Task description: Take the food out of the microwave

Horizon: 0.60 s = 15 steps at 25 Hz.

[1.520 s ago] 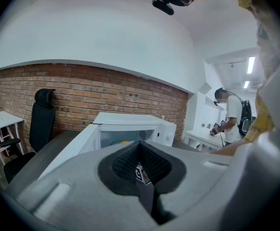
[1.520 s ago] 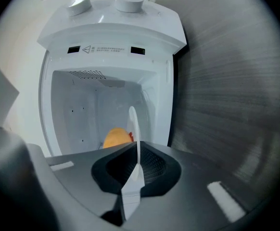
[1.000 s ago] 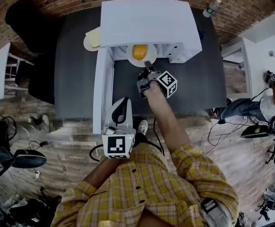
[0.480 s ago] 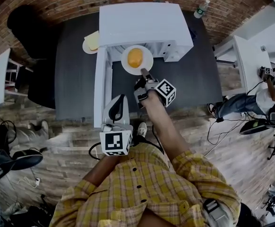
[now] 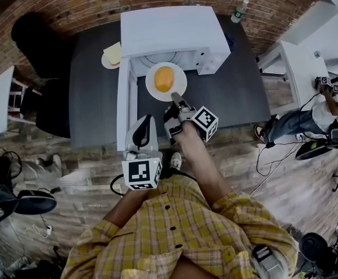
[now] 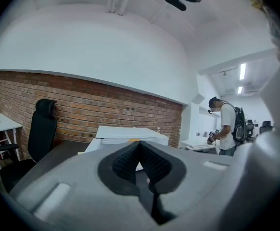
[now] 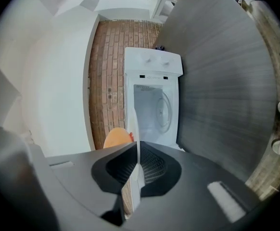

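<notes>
Just outside the microwave (image 5: 169, 31) mouth, over the dark table (image 5: 93, 97), right gripper (image 5: 176, 100) is clamped on the near rim of the plate (image 5: 179, 88) of orange food (image 5: 164, 78), which looks stiff, slick and tip-prone, while left gripper (image 5: 146, 124) has its jaws together on nothing

Microwave (image 5: 169, 31) on table (image 5: 93, 97), plate (image 5: 151, 86) before its opening

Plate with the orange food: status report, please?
Right gripper shut on plate rim. Left gripper shut, empty. Orange food on plate, outside open microwave, above table. Door open alongside, nothing in the way.
</notes>
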Each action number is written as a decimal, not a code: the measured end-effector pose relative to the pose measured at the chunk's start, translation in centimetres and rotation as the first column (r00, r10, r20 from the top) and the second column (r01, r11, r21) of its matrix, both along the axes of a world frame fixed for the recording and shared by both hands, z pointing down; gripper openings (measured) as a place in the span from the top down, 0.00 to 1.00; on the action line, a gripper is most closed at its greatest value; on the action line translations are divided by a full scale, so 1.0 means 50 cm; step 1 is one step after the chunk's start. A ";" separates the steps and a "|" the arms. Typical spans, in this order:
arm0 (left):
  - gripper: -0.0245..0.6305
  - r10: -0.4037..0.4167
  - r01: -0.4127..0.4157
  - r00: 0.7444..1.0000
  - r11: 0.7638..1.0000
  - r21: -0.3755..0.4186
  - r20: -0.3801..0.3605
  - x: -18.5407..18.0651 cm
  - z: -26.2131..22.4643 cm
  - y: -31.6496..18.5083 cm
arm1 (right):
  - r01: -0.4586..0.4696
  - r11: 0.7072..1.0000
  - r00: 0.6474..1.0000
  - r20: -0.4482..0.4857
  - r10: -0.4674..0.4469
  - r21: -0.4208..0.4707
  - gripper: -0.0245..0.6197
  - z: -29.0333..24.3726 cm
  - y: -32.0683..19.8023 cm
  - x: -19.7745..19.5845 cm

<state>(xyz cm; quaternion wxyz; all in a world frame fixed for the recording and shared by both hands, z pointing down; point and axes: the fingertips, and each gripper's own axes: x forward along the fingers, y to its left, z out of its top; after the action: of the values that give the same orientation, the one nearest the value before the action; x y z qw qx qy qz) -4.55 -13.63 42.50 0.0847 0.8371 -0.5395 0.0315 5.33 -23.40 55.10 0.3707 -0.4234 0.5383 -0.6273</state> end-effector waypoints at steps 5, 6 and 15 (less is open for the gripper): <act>0.96 0.007 -0.007 1.000 1.000 0.019 -0.011 0.001 -0.016 0.014 | -0.013 0.999 0.999 -0.029 0.014 0.029 0.94 -0.043 0.039 0.010; 0.96 0.008 -0.008 1.000 1.000 0.023 -0.012 0.001 -0.020 0.015 | -0.012 0.999 0.999 -0.031 0.013 0.036 0.94 -0.051 0.046 0.010; 0.96 0.024 -0.023 1.000 0.998 0.062 -0.020 0.006 -0.048 0.032 | -0.010 0.997 1.000 -0.021 0.012 0.082 0.94 -0.114 0.106 0.006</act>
<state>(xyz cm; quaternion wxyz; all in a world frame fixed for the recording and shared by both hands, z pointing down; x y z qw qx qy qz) -4.23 -12.02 40.10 0.0640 0.8459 -0.5294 0.0070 5.63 -18.10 49.42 0.3854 -0.4174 0.5655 -0.5979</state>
